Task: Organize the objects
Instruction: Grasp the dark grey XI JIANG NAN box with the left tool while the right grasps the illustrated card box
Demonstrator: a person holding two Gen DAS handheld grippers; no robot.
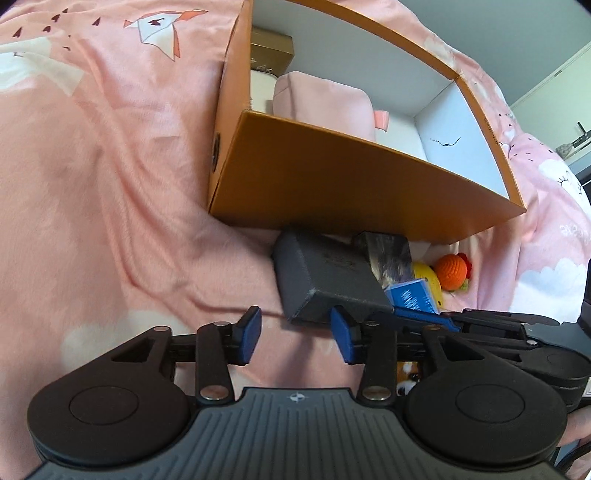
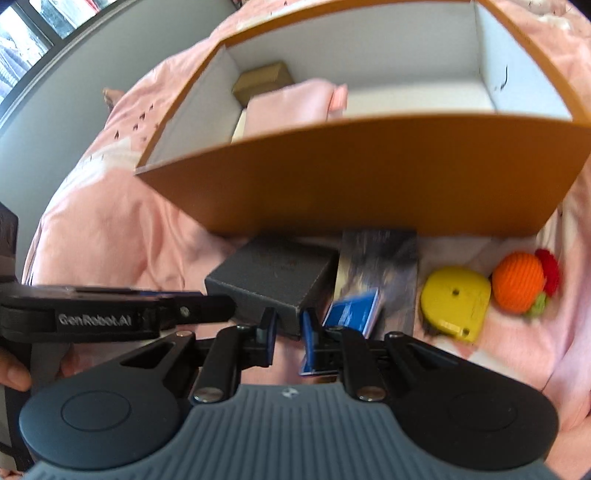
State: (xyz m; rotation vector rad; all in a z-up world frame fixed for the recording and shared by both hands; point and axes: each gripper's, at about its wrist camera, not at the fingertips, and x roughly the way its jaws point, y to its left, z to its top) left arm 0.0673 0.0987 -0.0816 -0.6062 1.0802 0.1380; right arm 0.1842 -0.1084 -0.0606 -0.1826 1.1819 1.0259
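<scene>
An open orange box (image 1: 343,177) stands on the pink bed cover; it also shows in the right wrist view (image 2: 369,177). Inside lie a pink pouch (image 1: 321,98) and a brown box (image 1: 271,48). In front of it lie a dark grey box (image 1: 325,277) (image 2: 273,277), a dark picture card (image 2: 376,266), a small blue box (image 2: 352,308), a yellow tape measure (image 2: 456,301) and an orange knitted toy (image 2: 521,282). My left gripper (image 1: 295,332) is open, just short of the grey box's near corner. My right gripper (image 2: 290,332) is open with that corner between its fingertips.
The pink bed cover (image 1: 110,184) is soft and creased around the objects. A grey wall and a window (image 2: 33,33) stand to the left in the right wrist view. The other gripper's arm (image 2: 110,314) reaches in from the left.
</scene>
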